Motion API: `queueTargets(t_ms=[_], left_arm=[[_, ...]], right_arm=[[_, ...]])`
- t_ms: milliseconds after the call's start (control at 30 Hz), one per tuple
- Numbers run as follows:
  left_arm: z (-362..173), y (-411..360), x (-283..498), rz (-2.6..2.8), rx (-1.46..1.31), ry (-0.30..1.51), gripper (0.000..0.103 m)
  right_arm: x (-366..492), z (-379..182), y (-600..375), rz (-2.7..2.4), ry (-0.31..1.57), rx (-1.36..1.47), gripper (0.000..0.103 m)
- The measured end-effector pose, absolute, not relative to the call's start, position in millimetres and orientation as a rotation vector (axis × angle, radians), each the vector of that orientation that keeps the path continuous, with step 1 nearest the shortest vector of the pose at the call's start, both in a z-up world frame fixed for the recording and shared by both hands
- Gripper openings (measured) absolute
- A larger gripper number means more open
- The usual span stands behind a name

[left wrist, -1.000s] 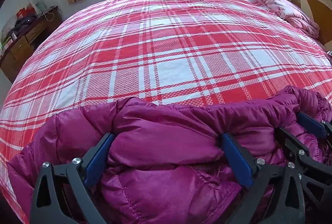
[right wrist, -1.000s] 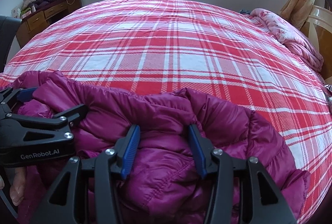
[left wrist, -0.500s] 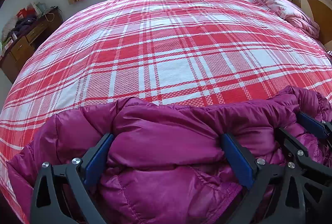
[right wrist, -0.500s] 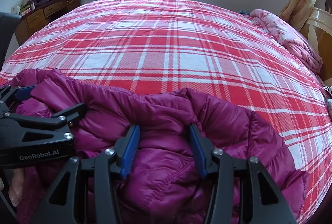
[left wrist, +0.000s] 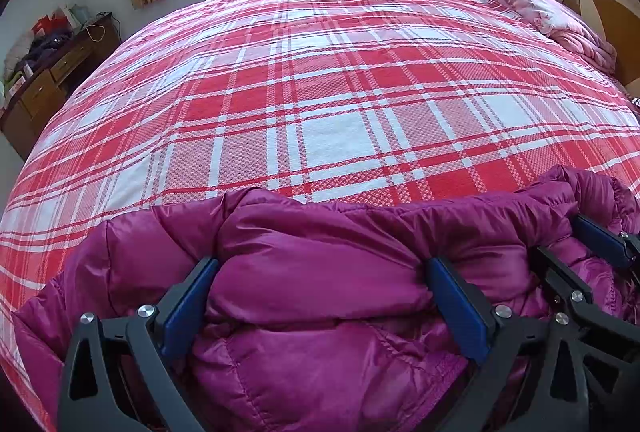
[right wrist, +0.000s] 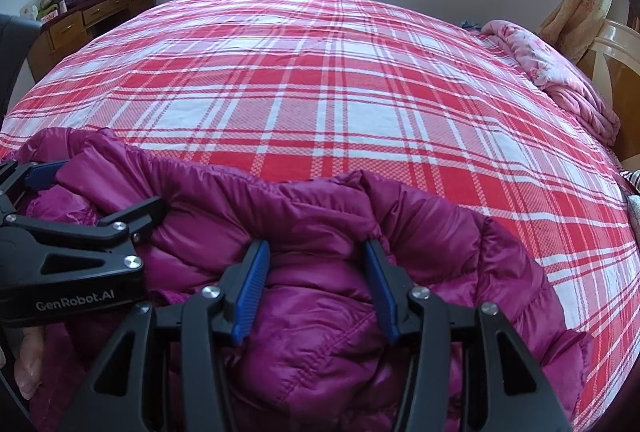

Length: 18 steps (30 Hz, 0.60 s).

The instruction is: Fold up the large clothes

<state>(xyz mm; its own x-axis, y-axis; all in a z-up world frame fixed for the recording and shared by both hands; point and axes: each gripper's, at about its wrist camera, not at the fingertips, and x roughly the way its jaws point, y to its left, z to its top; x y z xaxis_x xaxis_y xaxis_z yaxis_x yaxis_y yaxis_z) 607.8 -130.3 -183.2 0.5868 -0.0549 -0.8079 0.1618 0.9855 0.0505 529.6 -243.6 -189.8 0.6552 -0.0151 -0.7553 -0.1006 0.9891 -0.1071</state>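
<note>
A magenta puffer jacket [left wrist: 320, 272] lies bunched at the near edge of the bed, also in the right wrist view [right wrist: 320, 224]. My left gripper [left wrist: 320, 284] has its jaws wide apart with a thick fold of the jacket bulging between the blue pads. My right gripper [right wrist: 316, 272] has its jaws closer together and pinches a fold of the same jacket. Each gripper shows in the other's view: the right one [left wrist: 576, 256] at the right edge, the left one [right wrist: 92, 192] at the left edge. The two grippers sit side by side.
The bed [left wrist: 340, 104] has a red and white plaid cover. A pink floral quilt [right wrist: 560, 80] lies bunched at its far right by a wooden headboard [left wrist: 612, 16]. A wooden desk [right wrist: 88, 20] with clutter stands at the far left under a window.
Almost nothing has moved. The right wrist view has shifted slightly; both grippers keep the same hold on the jacket.
</note>
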Motion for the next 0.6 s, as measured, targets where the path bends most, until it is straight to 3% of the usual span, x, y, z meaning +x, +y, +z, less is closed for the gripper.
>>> queueTargets(t_ms=[500,600], left_arm=[[-176.8,-128.3,611.5,-0.113,0.128,0.965,0.102],[-148.5,-108.7,600.2,-0.12,0.033,0.933,0.102]], right_arm=[[533.2,-183.9,-238.6,0.05,0.886,-0.189,0.053],[520.3,-164.7,-246.0,0.061,0.847,-0.164,0.062]])
